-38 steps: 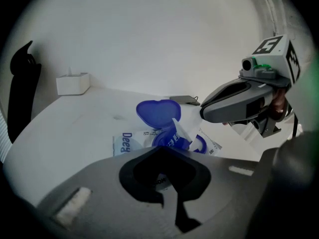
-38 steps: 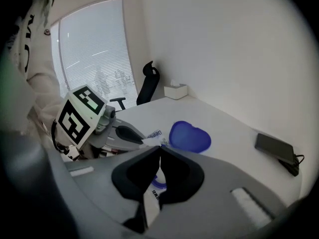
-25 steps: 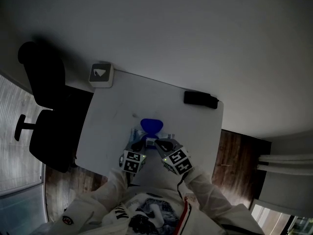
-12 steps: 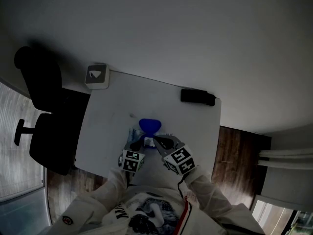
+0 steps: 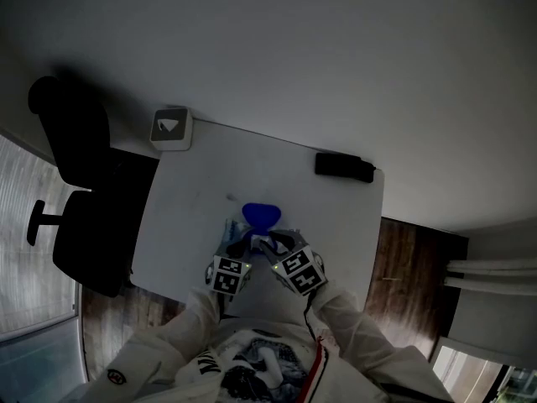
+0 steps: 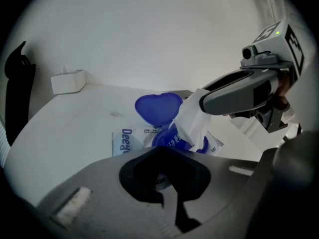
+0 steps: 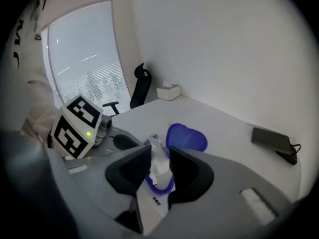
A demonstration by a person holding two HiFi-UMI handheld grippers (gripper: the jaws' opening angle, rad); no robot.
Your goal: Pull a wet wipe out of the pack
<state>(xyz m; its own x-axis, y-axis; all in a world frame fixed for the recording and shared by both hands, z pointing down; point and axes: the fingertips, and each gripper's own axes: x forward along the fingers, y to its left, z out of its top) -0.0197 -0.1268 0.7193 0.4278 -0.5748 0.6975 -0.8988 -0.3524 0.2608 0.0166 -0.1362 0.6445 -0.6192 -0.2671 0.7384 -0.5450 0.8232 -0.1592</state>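
White wet wipe (image 6: 192,123) standing out of the open pack (image 6: 124,142), my right gripper (image 7: 159,157) around it.
The pack lies flat on the white table (image 6: 75,128), its blue lid (image 6: 158,108) flipped back. My right gripper's jaws have just been opening and now stand apart on either side of the wipe. My left gripper (image 6: 162,148) is clenched, jaws together, over the pack's near end.

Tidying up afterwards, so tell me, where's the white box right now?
In the head view, the white box sits on the table's far left corner, next to the chair and well beyond the pack.
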